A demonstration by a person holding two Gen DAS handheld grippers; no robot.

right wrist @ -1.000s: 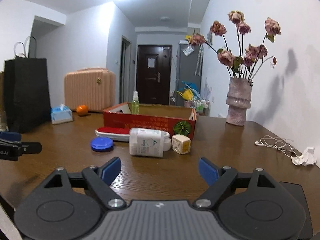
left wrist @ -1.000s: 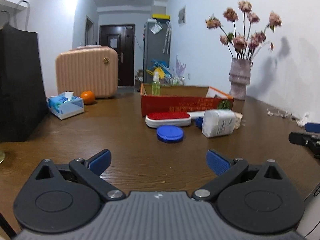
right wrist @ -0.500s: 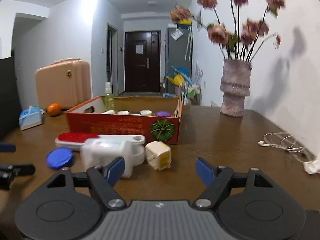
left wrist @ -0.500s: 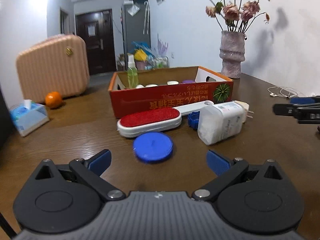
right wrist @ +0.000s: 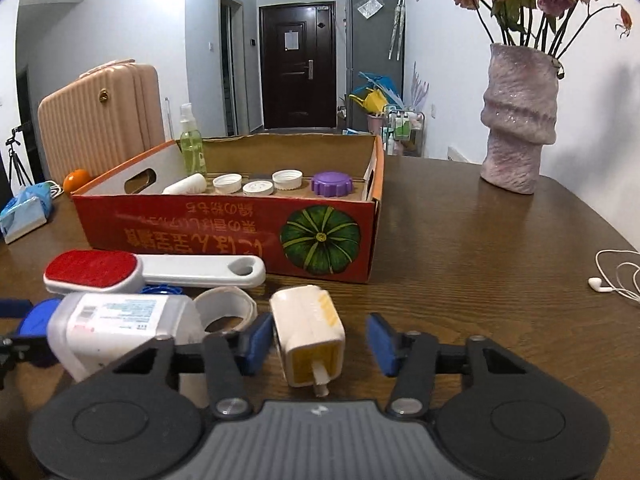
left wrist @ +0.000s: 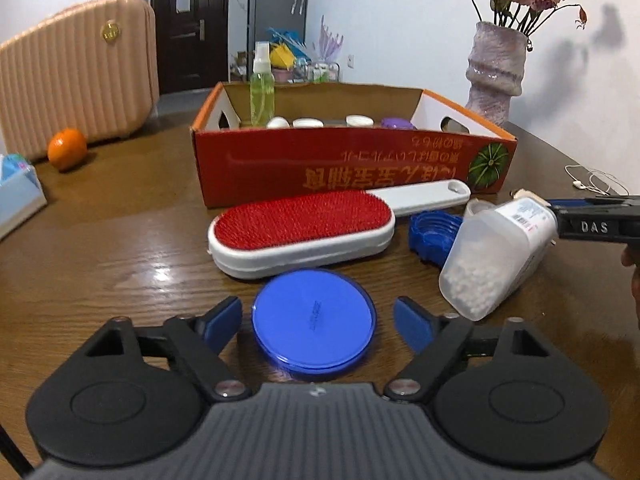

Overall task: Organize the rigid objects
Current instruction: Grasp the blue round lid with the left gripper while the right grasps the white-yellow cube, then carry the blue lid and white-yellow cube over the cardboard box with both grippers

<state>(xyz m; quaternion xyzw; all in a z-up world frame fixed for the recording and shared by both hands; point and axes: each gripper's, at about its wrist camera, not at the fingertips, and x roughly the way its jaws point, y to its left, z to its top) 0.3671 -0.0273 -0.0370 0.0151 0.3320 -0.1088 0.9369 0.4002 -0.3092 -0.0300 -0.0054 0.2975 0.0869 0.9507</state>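
Both grippers have been brought nearer the red box (left wrist: 352, 168). Before it, the blue lid (left wrist: 314, 330) is straddled untouched by the left gripper (left wrist: 318, 322), the white plug (right wrist: 310, 334) by the right gripper (right wrist: 320, 344); both jaws were just narrowing.

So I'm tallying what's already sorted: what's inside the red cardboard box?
Inside the red cardboard box: an upright green spray bottle, a white bottle lying down, three white caps and a purple cap. The front wall hides the floor nearest the camera.
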